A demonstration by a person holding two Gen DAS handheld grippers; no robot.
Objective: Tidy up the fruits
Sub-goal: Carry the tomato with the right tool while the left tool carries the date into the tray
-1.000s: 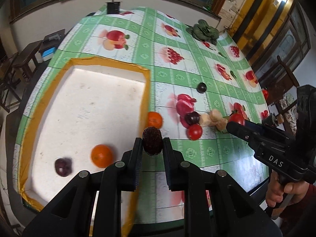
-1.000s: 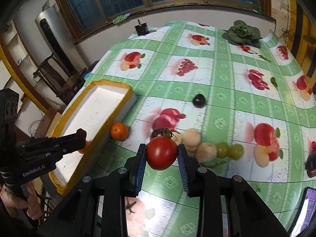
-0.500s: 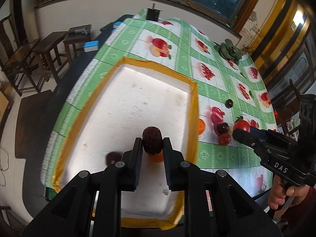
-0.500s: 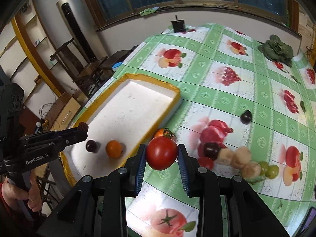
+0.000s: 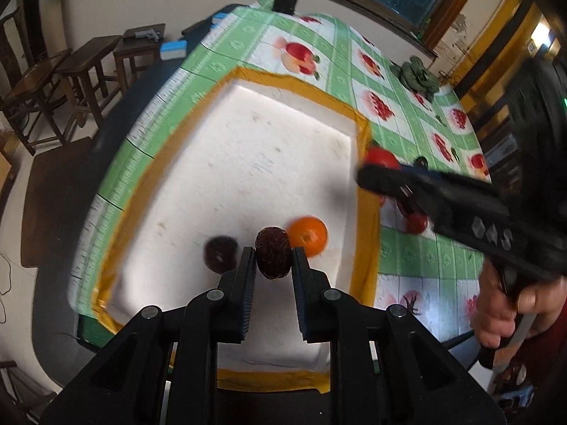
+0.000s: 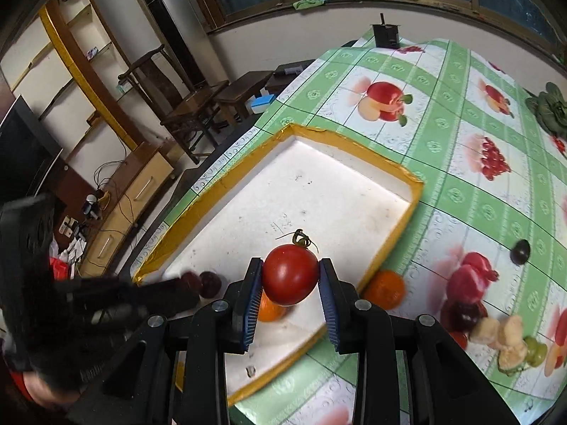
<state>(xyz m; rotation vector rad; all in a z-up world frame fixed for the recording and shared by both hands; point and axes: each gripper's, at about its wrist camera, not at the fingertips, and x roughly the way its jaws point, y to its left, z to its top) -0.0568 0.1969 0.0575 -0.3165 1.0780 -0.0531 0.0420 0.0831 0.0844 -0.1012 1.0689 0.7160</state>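
Here, a white foam tray with a yellow taped rim sits on a green fruit-print tablecloth. Inside it, left wrist view: 1 orange and 1 dark plum, both at the near end, the plum at 9 o'clock of the left claw's fruit, the orange at 2 o'clock of it. Rest of the tray floor bare white.

Left claw: jaws narrow, clamped on a dark rough-skinned berry, held above the tray floor between plum and orange.

Right claw: jaws partly apart, blue pads pressed on both sides of a red tomato, green stem up. Tomato hangs over the near part of the tray.

Right wrist view, outside the tray: a second orange touching the tray's outer wall at 3 o'clock of the tomato; 1 dark plum alone on the cloth; a cluster of pale and green fruit at 4 o'clock.
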